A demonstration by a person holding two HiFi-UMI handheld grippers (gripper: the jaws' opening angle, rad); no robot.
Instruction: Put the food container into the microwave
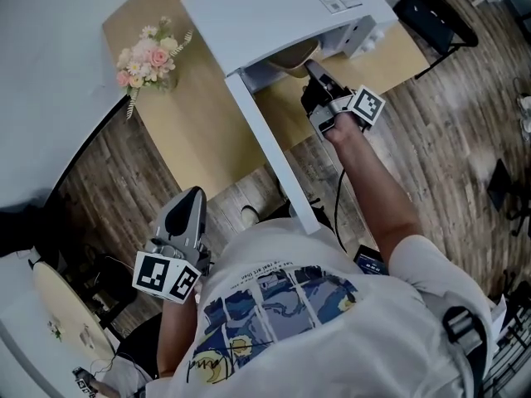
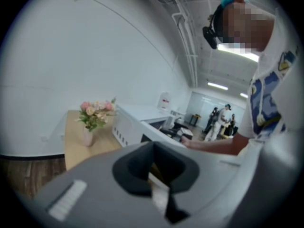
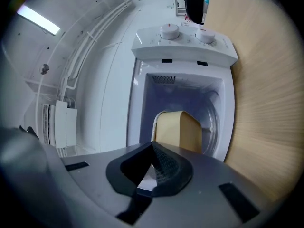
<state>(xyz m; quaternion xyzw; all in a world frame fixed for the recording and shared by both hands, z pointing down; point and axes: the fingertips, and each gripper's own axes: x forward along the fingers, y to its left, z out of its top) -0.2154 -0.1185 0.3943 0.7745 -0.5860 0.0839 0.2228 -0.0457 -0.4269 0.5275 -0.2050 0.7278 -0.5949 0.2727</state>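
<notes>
The white microwave (image 1: 282, 11) stands on a wooden table (image 1: 199, 131), and its door (image 1: 265, 148) swings out toward me. The tan food container (image 1: 292, 56) sits just inside the cavity. It shows against the cavity's back wall in the right gripper view (image 3: 178, 132). My right gripper (image 1: 310, 66) reaches into the opening. Its jaws (image 3: 152, 145) are closed at the container's near edge, which they partly hide. My left gripper (image 1: 192, 193) hangs low beside my body, away from the table. It is shut (image 2: 153, 146) and holds nothing.
A vase of pink flowers (image 1: 148, 60) stands at the table's left end. The microwave's two knobs (image 3: 169, 31) sit beside the cavity. A black chair (image 1: 436, 19) is beyond the table's right end. The floor is wood planks, and people stand far off (image 2: 223, 120).
</notes>
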